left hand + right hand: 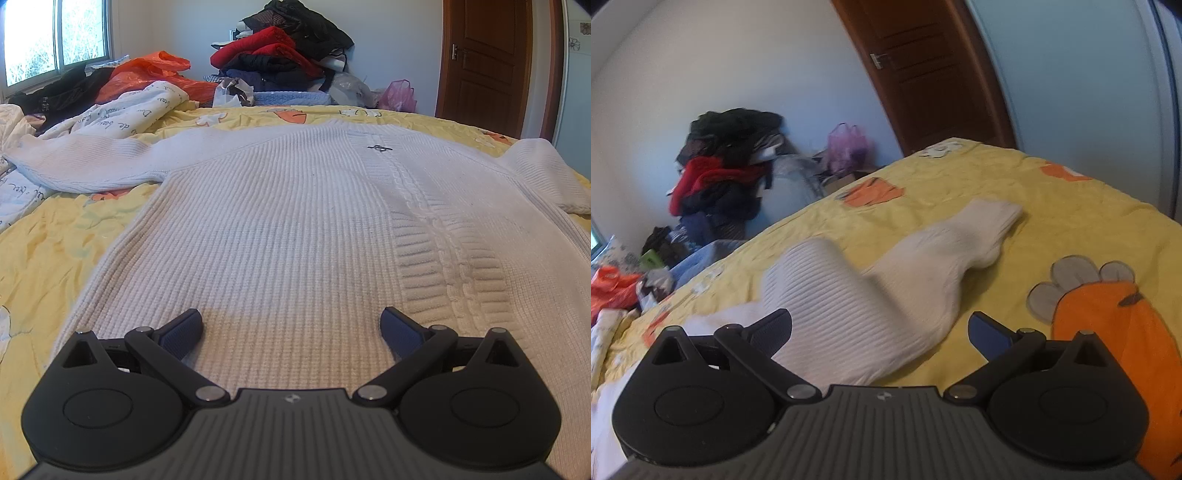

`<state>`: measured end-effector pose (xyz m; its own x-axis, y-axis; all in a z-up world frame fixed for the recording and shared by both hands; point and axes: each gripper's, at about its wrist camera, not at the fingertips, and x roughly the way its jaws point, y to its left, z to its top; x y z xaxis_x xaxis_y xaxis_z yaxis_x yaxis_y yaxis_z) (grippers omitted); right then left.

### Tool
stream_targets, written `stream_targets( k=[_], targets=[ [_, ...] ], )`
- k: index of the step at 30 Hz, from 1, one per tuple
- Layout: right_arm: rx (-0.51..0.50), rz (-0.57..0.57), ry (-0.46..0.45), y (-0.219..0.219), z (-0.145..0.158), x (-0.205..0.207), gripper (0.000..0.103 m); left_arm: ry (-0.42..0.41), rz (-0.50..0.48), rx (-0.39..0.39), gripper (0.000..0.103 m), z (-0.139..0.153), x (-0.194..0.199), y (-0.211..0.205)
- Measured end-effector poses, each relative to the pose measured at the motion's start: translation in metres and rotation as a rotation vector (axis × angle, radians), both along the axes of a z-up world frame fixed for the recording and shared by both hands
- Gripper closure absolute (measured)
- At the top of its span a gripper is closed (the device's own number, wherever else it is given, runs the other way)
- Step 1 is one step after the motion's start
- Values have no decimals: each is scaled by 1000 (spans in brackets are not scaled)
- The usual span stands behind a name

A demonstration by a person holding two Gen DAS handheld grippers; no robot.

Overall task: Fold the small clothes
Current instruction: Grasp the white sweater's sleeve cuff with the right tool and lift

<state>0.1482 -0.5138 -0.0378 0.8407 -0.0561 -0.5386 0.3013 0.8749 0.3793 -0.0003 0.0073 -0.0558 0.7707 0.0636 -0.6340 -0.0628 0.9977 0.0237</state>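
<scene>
White ribbed knit covers most of the bed: a sweater (295,221) lies flat and face up on a crinkled yellow quilt (48,251) printed with orange carrot shapes. Fine vertical ribs run up its body, and a twisted cable band with wider horizontal ribbing beside it climbs the right half toward a small dark emblem near the chest. One sleeve (85,166) stretches out to the left, its cuff near a white cloth with script lettering (144,107).

Hovering low over the hem, the left gripper (291,328) has its jaws spread wide, the blue textured pads (183,332) clear of the wool and holding nothing.

From the right wrist view, the other sleeve (886,288) lies in a soft, tube-like bend across the quilt, its ribbed cuff pointing toward the far edge of the bed. Blur softens part of it. The right gripper (881,328) is likewise spread, with the thick part of the sleeve lying between and ahead of its fingers; whether the left pad touches the knit I cannot tell.

Beyond the bed, a heap of red and black clothes (284,51) leans on the pale wall, orange plastic (147,74) beside it, and a brown panelled door (487,62) stands at the right.
</scene>
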Motion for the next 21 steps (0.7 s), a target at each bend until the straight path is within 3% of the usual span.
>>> stream_targets(
  k=[6,12,15,18,21],
  targets=[
    [-62,-115,98,-57,-16,53,0,0,0,0,0,0,0,0],
    [-119,-146,126,-75,-28,88,0,0,1,0,0,0,0,0],
    [-65,-147,122,-92,-36,101,3,-1,1,0,0,0,0,0],
    [60,-183,132,-113,-48,106,16,0,1,0,0,0,0,0],
    [84,-177,81,-118,-54,104,18,-1,1,-1,0,0,0,0]
  ],
)
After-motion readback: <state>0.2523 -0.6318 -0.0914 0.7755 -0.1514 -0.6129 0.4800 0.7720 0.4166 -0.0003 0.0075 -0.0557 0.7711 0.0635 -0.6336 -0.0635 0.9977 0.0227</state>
